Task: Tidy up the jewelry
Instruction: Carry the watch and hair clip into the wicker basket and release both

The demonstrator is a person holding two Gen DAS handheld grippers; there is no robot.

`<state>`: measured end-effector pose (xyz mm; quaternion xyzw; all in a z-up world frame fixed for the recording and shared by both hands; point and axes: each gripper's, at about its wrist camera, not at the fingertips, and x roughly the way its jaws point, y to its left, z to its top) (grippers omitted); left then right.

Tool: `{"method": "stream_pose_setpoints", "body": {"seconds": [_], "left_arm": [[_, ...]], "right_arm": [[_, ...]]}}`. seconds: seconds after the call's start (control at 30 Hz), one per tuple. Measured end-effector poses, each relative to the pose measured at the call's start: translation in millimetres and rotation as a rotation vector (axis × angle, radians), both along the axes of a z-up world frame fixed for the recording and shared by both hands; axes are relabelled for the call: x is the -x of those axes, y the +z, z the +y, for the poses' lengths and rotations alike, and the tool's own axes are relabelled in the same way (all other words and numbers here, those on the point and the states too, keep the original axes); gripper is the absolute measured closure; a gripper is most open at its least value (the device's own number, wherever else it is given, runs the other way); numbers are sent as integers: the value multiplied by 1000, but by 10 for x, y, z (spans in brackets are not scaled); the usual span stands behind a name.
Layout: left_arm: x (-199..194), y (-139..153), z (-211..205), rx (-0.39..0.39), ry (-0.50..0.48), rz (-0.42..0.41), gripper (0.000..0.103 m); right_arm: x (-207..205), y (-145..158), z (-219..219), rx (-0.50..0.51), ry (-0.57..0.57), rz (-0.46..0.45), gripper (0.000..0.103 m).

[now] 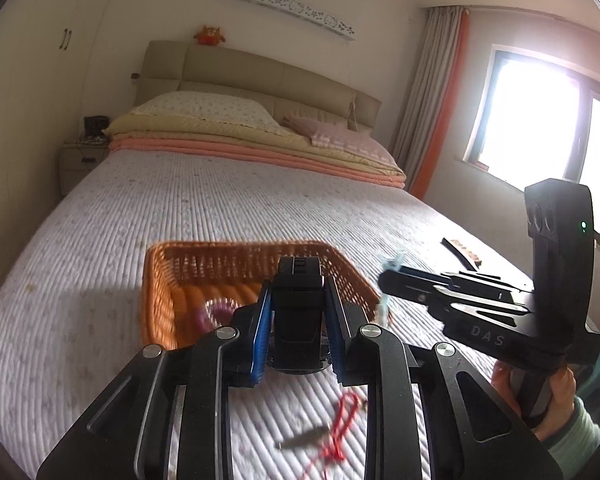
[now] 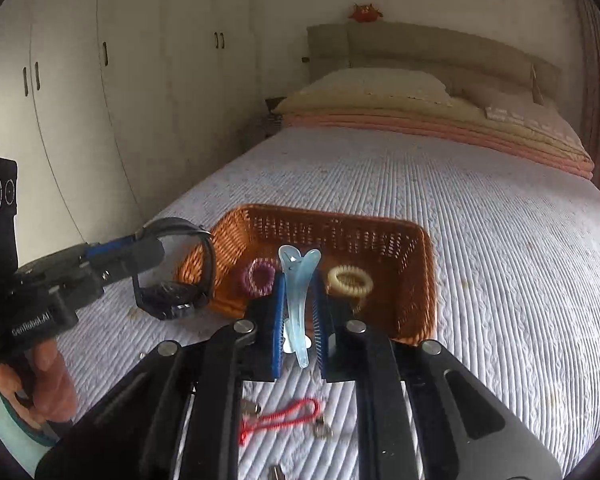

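An orange wicker basket (image 1: 156,280) (image 2: 424,276) sits on the bed and holds a purple coil hair tie (image 2: 257,275) and a cream coil hair tie (image 2: 350,280). My left gripper (image 1: 298,316) is shut on a black wristwatch (image 1: 298,304), also seen in the right wrist view (image 2: 176,276), held above the basket's near left edge. My right gripper (image 2: 298,320) is shut on a pale blue hair clip (image 2: 296,296) just before the basket's near rim. A red cord (image 2: 284,420) with small metal pieces lies on the bed below the grippers.
The bed's white quilted cover (image 2: 500,280) surrounds the basket. A dark strip object (image 1: 460,252) lies on the bed to the right. Folded blankets and pillows (image 1: 240,132) are at the head. White wardrobes (image 2: 100,100) stand left; a window (image 1: 540,128) is right.
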<state>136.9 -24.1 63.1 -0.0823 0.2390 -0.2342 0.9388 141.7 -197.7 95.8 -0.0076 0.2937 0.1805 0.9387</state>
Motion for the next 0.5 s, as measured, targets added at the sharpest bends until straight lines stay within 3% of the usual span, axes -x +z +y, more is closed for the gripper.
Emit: {"method": "stream_pose_setpoints", "body": {"seconds": [0.23, 0.5], "left_arm": [[-690, -188, -83, -10, 52, 69, 80], [-995, -567, -129, -52, 76, 176, 80]], "right_arm": [[-893, -249, 64, -84, -19, 145, 92], [-1302, -696, 138, -69, -59, 303, 92]]}}
